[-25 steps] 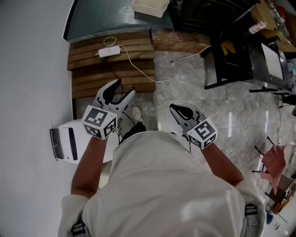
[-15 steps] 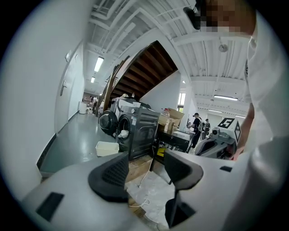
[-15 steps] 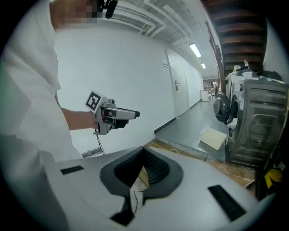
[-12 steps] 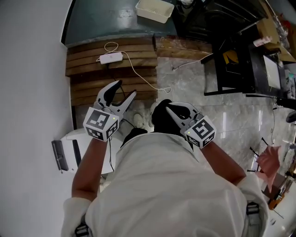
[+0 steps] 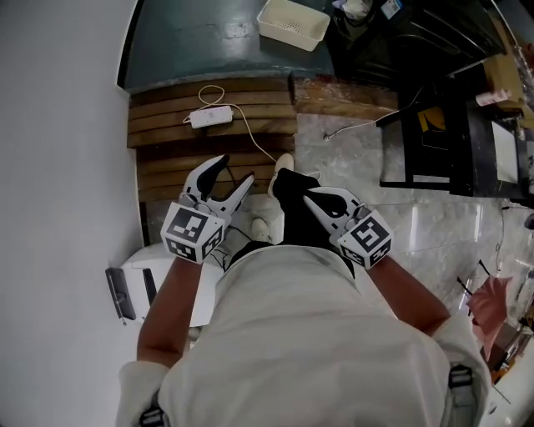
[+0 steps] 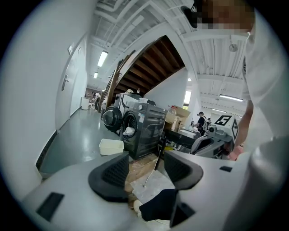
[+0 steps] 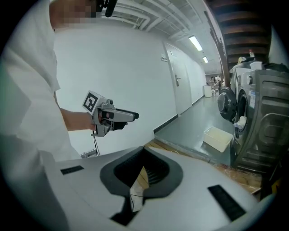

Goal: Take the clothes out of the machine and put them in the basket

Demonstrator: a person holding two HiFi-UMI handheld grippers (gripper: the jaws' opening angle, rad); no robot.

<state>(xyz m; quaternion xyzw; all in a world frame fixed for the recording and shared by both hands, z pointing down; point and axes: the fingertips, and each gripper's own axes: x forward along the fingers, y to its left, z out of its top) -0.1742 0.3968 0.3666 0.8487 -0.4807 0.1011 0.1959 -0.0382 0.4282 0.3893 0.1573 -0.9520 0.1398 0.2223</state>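
In the head view my left gripper (image 5: 234, 173) is held out in front of the person with its jaws apart and nothing between them. My right gripper (image 5: 310, 194) is beside it with its jaws closed and empty. Both are over the edge of a wooden platform (image 5: 209, 133). The white basket (image 5: 292, 22) stands on the grey floor beyond it. In the left gripper view the basket (image 6: 111, 146) sits by a dark washing machine (image 6: 143, 128) with light clothes (image 6: 128, 131) at its open door. The right gripper view shows the same basket (image 7: 218, 138) and machine (image 7: 259, 119).
A white power strip (image 5: 210, 116) with a long cable lies on the wooden boards. A black frame stand (image 5: 430, 125) is on the marble floor to the right. A white device (image 5: 142, 283) sits by the white wall at the left. More machines line the corridor.
The person has walked forward, carrying both grippers over the wooden boards, nearer the basket. A dark-trousered leg has stepped ahead between the grippers. The jaws stand as before.
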